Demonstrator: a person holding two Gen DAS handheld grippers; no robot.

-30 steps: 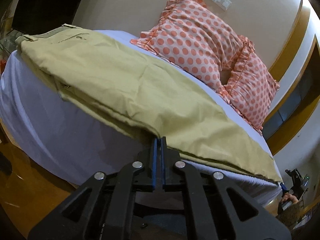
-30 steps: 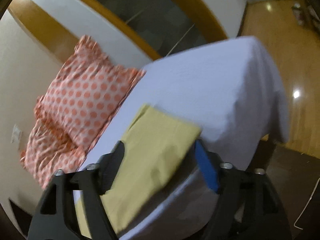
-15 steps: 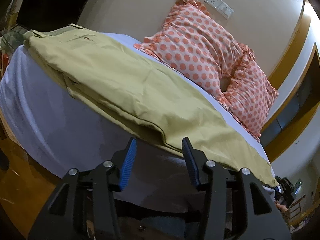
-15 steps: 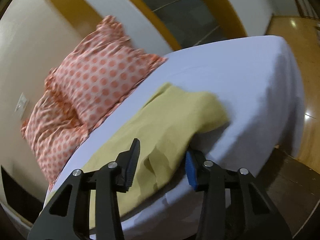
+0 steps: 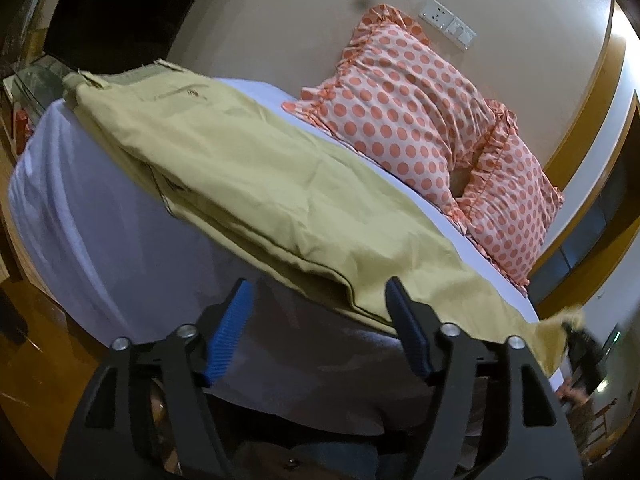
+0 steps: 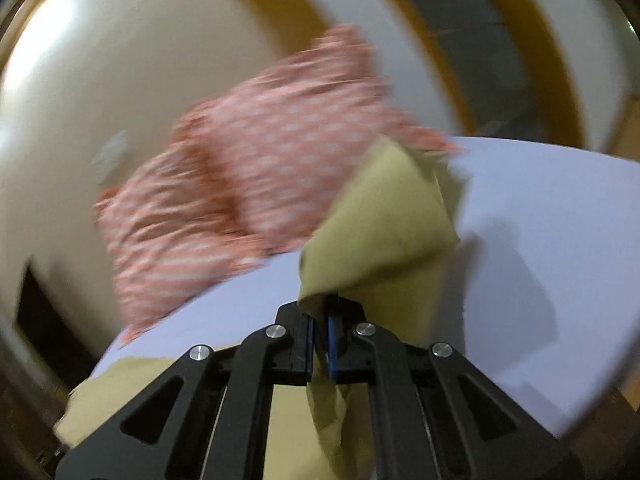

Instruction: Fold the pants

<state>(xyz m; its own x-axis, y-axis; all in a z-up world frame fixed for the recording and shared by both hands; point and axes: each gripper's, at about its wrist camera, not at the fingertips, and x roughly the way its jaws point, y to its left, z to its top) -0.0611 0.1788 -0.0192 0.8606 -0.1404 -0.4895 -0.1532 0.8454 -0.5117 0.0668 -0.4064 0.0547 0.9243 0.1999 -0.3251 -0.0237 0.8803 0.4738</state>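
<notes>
While the pants (image 5: 248, 184) lie lengthwise on the bed (image 5: 92, 220), legs stacked, the right gripper (image 6: 320, 328) pinches their lifted hem; left gripper (image 5: 320, 328) spread; crosswise fold pending.

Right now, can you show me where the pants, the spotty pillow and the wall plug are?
pants (image 5: 248, 184), left wrist view, middle of the leg.
spotty pillow (image 5: 404, 112), left wrist view, its front face.
wall socket (image 5: 438, 14), left wrist view, white plate.

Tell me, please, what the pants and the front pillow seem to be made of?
The pants look like matte woven cotton twill: soft creases, stitched seams, no sheen. The front pillow looks like thin printed cotton or a blend, with gathered ruffle edges; the exact fibre cannot be told.
</notes>
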